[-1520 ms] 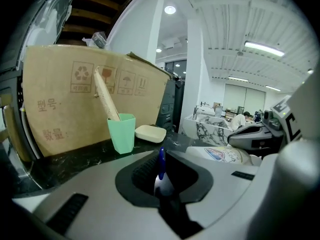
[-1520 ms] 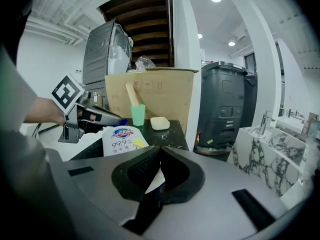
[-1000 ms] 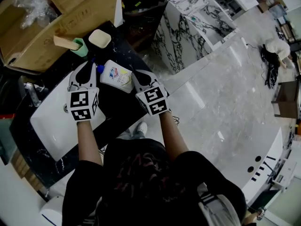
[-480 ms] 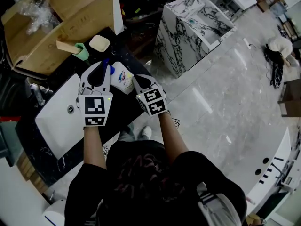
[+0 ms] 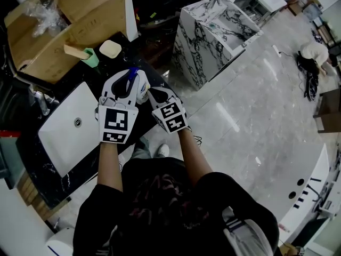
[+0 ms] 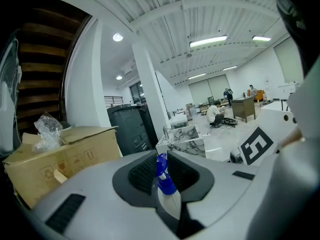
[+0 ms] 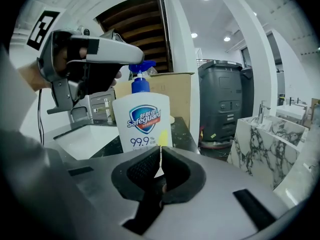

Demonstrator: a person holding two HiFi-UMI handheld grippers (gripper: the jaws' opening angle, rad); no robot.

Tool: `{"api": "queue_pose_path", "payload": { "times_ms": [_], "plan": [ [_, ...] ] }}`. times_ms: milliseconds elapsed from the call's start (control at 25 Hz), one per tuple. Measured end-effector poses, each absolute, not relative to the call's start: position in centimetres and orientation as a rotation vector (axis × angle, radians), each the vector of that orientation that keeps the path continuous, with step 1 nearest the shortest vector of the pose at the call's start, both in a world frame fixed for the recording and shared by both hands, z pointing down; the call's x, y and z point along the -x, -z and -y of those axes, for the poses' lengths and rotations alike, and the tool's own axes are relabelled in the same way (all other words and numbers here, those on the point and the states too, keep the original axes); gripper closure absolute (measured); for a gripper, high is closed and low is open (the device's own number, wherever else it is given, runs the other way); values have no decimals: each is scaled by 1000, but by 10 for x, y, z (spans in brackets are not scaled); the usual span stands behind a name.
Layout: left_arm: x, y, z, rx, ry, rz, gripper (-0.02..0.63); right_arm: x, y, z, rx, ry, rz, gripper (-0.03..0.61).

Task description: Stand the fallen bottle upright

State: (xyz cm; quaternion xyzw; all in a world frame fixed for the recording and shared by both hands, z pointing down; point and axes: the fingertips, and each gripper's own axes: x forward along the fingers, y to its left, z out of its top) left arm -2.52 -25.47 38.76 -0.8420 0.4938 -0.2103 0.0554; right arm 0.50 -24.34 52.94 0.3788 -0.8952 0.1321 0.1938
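White plastic with a blue pump [image 6: 162, 176] on top: that is the bottle [image 7: 142, 119]. In the right gripper view it looks straight up and down, not lying on its side. It is over the black counter [image 7: 182, 131], close to the white sink [image 5: 66, 129], with a brown cardboard box [image 5: 64, 25] farther back.

The left gripper [image 5: 125, 79] comes down from above and pinches the blue pump between its jaws. You can see the pump squeezed there in the left gripper view. The right gripper [image 7: 160, 164] is just in front of the bottle, low down. Its jaws are pressed together with nothing in them, and it does not hold the bottle.

I think the job is almost done, because the bottle is up. I cannot see the bottom of the bottle, so I cannot tell if it sits flat on the counter yet. What is left is to set it down all the way, let go of the pump, and see that the bottle does not tip.
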Motion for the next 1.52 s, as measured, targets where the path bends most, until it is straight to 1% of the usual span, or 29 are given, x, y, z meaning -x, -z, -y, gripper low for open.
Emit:
{"api": "queue_pose_path", "payload": {
  "times_ms": [320,720,1000,1120,1520],
  "plan": [
    [3,-386,242,2625,559,-1452,540,-12,-525,237,-1060,-354,2523,556],
    [5,-385,239,2590,546,-1482,535,-17,-522,232,-1053,-328,2529,557],
    [11,-374,238,2630,449,-1479,525,-23,-517,233,-1068,-319,2535,556],
    [22,-370,236,2659,361,-1536,525,-27,-515,231,-1075,-302,2530,557],
    [84,-374,223,2569,322,-1769,529,-51,-487,233,-1216,-276,2562,557]
  ]
}}
